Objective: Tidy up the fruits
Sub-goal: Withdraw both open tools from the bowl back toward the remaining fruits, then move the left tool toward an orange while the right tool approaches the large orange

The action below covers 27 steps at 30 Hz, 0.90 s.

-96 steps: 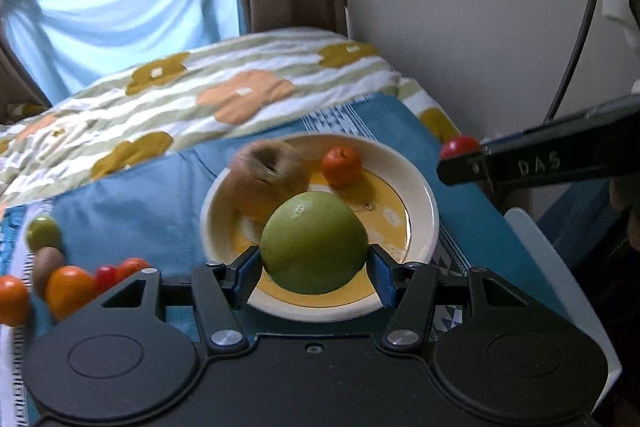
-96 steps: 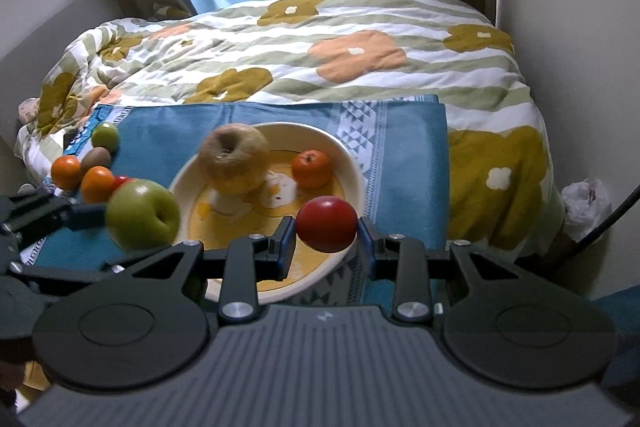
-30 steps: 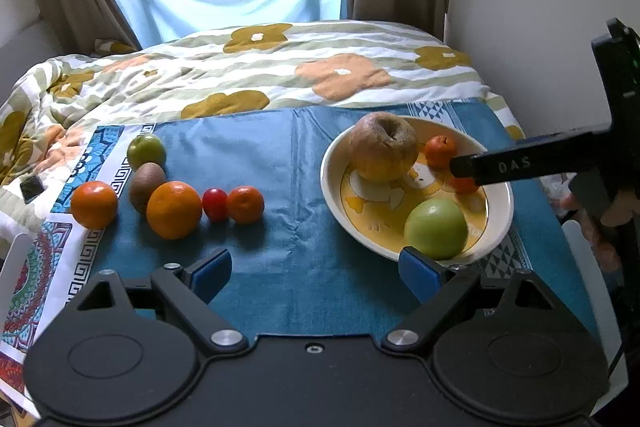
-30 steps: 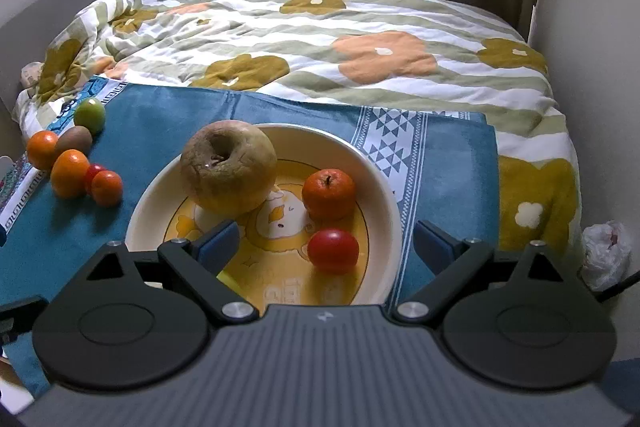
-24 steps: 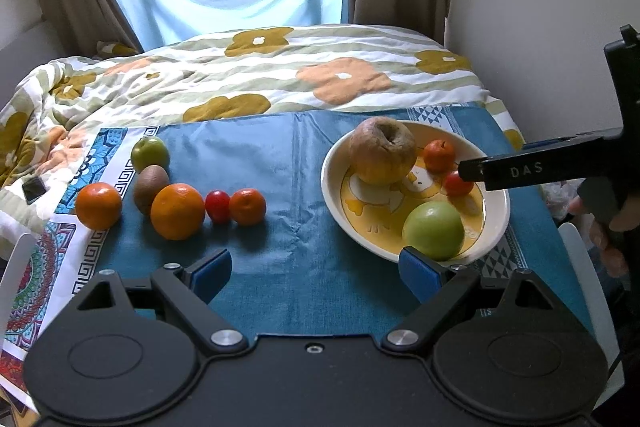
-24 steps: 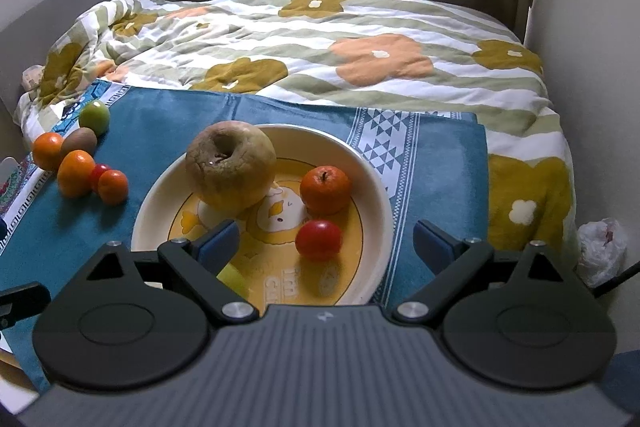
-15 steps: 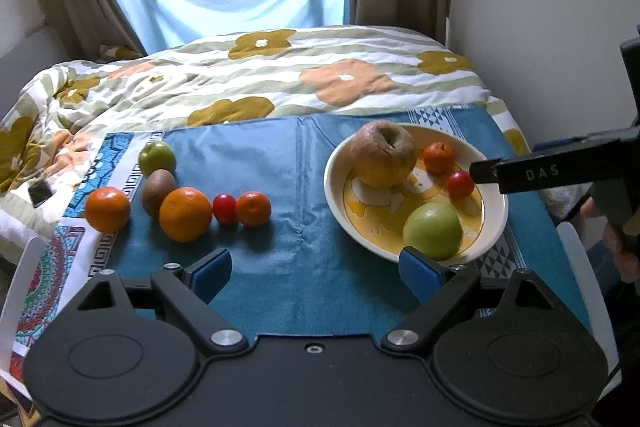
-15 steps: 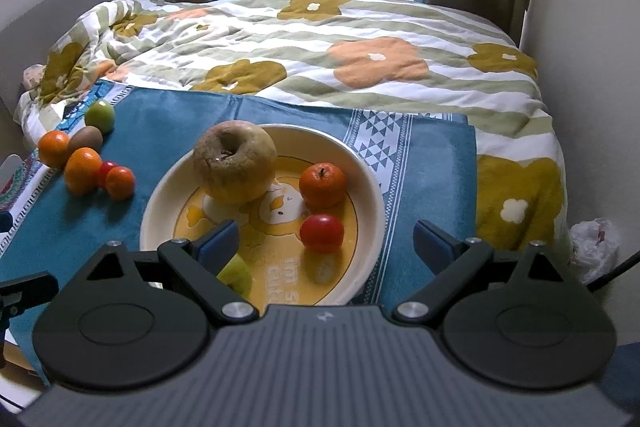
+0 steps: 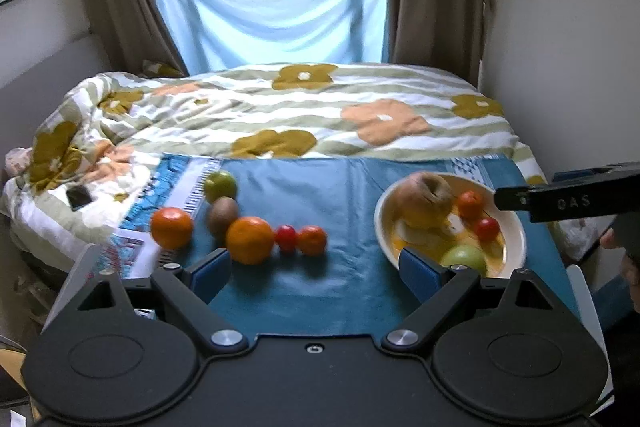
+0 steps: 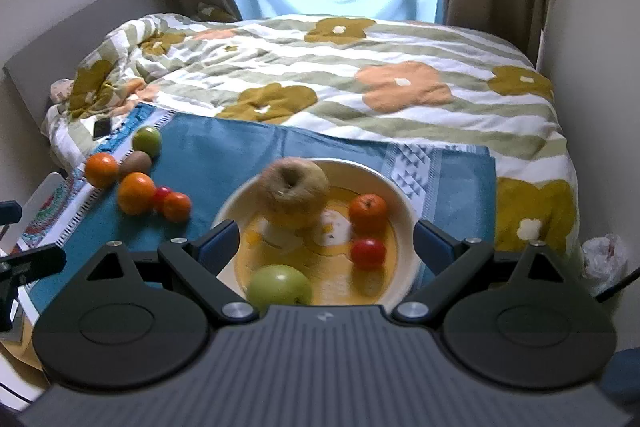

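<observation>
A cream and yellow plate (image 9: 516,227) (image 10: 404,203) on a blue cloth holds a brown apple (image 9: 426,201) (image 10: 294,187), a small orange (image 9: 470,203) (image 10: 368,213), a red tomato (image 9: 487,229) (image 10: 368,253) and a green apple (image 9: 464,257) (image 10: 278,287). Left of it lie several loose fruits: two oranges (image 9: 250,239), a kiwi (image 9: 222,213), a green fruit (image 9: 220,185), a red tomato (image 9: 286,237) and a small orange (image 9: 312,239). My left gripper (image 9: 316,273) is open and empty, held back above the cloth. My right gripper (image 10: 326,247) is open and empty above the plate's near side.
The blue cloth (image 9: 312,187) lies on a bed with a flowered quilt (image 9: 304,107). A wall runs along the right. A dark phone (image 9: 78,197) lies on the quilt at left. A white chair edge (image 9: 582,291) stands at the near right.
Both grippers let go of the green apple and the red tomato into the plate, opened, then drew back and up. The view now takes in the whole bed.
</observation>
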{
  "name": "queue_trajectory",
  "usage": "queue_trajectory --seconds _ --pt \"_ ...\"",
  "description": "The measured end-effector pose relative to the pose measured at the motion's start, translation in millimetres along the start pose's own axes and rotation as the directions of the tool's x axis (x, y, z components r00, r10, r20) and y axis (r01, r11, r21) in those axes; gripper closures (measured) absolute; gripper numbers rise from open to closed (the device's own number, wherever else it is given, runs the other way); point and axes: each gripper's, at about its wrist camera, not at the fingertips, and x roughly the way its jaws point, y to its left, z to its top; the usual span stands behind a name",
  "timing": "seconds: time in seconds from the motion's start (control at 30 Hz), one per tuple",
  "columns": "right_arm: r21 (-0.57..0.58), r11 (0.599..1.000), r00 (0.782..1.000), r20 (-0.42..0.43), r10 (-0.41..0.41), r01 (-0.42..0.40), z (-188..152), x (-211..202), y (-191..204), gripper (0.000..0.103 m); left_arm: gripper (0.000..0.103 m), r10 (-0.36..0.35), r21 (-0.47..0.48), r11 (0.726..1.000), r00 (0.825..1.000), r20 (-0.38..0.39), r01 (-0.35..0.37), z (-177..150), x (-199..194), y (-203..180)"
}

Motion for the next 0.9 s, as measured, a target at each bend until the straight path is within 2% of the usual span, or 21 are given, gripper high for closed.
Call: queue_trajectory --seconds 0.17,0.47,0.9 --pt "0.013 1.000 1.000 0.012 0.011 -0.012 5 -7 25 0.000 0.009 0.017 0.002 1.000 1.000 0.021 -0.017 3 -7 32" --pt "0.041 0.999 1.000 0.013 -0.010 0.009 12 -3 86 0.000 0.009 0.000 0.054 0.999 1.000 0.030 -0.002 10 0 97" --pt "0.126 0.990 0.997 -0.048 -0.056 0.061 16 47 176 0.000 0.009 -0.059 0.156 0.986 0.998 -0.009 0.059 19 51 184"
